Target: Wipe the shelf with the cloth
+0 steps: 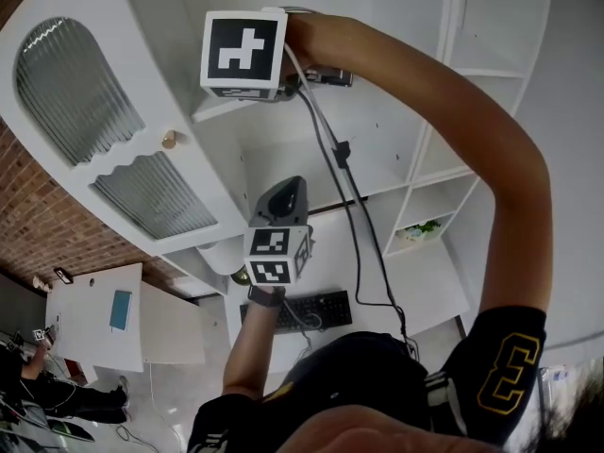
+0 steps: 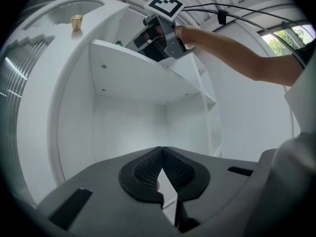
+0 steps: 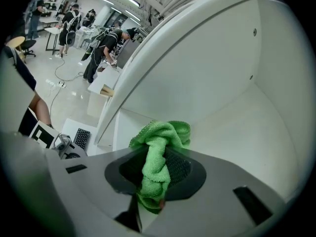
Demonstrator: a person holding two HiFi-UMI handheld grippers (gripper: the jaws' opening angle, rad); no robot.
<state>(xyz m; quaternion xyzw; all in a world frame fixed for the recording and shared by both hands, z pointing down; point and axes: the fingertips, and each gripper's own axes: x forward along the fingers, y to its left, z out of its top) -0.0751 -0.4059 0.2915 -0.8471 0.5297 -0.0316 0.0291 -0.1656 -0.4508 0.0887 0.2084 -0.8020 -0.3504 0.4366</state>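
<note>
Head view, we hold the right tongs up at the shelf, left tongs lower, left gripper view, left tongs pressed together, empty, right gripper view, right tongs pinching the cloth at the shelf.

The white shelf of the arched cabinet bears a bunched green cloth, which seems to press on its board near the front edge.
</note>
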